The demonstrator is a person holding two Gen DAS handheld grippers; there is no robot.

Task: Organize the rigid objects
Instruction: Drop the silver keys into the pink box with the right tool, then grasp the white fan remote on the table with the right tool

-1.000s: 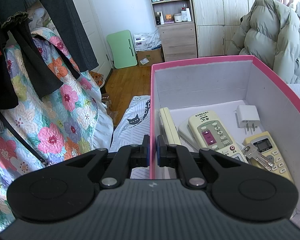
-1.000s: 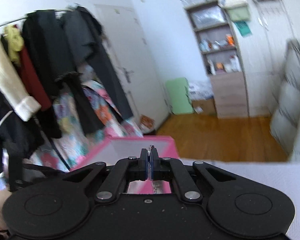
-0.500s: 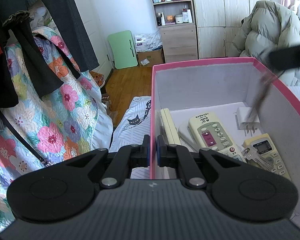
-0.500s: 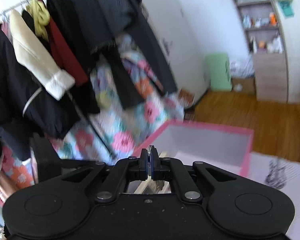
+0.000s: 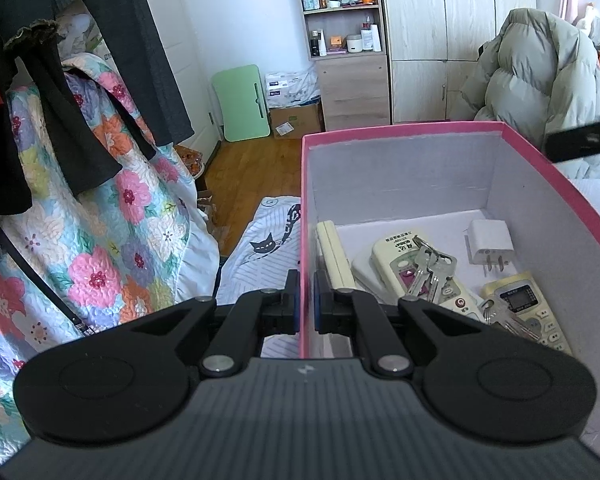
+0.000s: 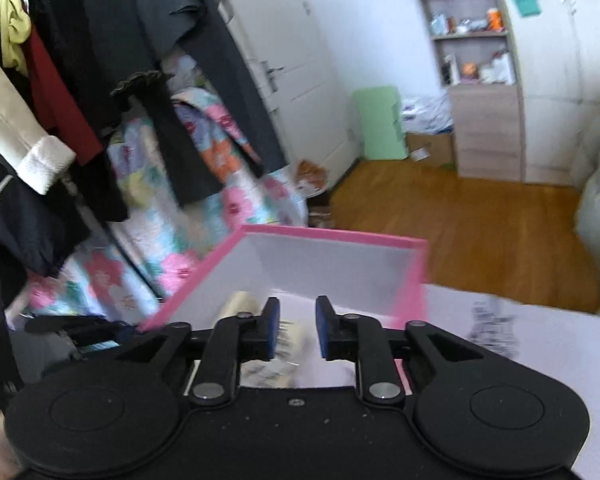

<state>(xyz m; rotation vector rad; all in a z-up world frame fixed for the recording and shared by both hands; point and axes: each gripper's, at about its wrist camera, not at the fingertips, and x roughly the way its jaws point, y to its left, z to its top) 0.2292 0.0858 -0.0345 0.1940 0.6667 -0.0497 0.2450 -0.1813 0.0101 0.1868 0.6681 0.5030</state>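
A pink box (image 5: 404, 130) with a white inside holds a cream remote (image 5: 410, 270), a second remote (image 5: 528, 304), a white plug adapter (image 5: 492, 242) and two key bunches. One bunch of keys (image 5: 430, 266) lies on the cream remote. My left gripper (image 5: 306, 306) is shut on the box's left wall. My right gripper (image 6: 296, 330) is open and empty above the box (image 6: 332, 236); part of it shows as a black bar (image 5: 584, 142) at the right of the left wrist view.
Dark clothes and a floral quilt (image 5: 80, 216) hang to the left. A cat-print cloth (image 5: 268, 244) lies beside the box. A puffy jacket (image 5: 540, 88) sits behind it. Shelves (image 5: 344, 28) and a wood floor (image 6: 460, 216) are farther back.
My right gripper opened and let go of the keys. They now lie on the cream remote inside the box. The left gripper has kept its hold on the wall.
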